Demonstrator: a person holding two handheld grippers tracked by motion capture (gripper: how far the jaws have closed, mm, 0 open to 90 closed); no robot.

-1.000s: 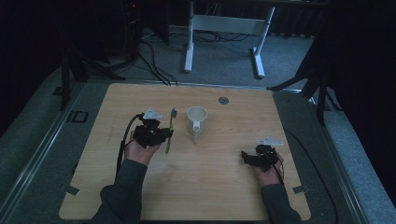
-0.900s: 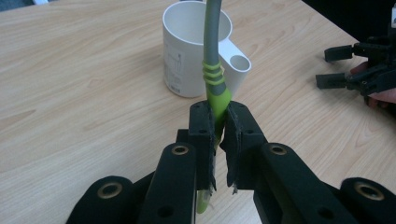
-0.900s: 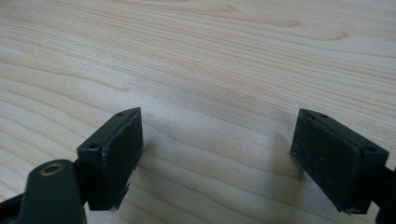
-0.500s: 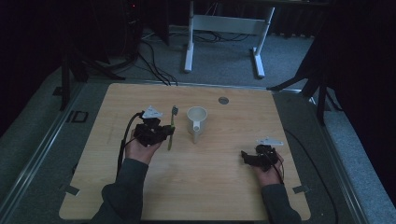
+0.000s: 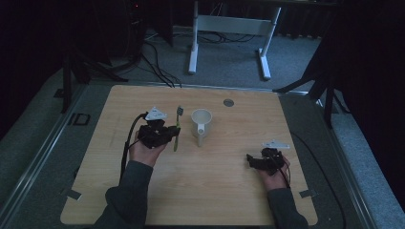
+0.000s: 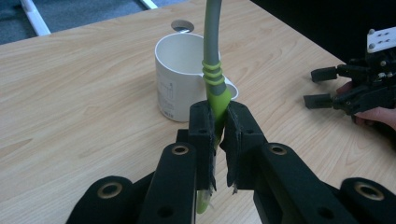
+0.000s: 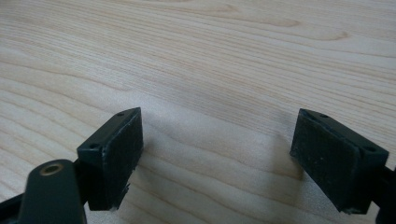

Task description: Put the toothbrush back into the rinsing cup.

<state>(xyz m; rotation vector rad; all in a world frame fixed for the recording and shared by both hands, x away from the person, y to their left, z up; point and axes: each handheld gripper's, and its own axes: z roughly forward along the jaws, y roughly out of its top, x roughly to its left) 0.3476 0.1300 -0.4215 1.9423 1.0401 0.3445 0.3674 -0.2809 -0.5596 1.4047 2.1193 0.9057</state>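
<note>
1. The left gripper (image 6: 218,140) is pinching a toothbrush (image 6: 213,70) by its green handle, jaws pressed tight on it, and the grey neck rises past the white mug (image 6: 180,81)

2. From the high view the toothbrush (image 5: 176,129) sits just left of the mug (image 5: 201,125) on the wooden table (image 5: 215,191), brush end pointing away from the person

3. That brush looks light and stiff, slim plastic; the ribbed green grip is the sensible place to hold, and it may swivel between the pads

4. The right gripper (image 7: 219,158) idles low over bare wood, jaws spread wide, holding nothing

5. There's faint print on the mug's side, too small to read
</note>
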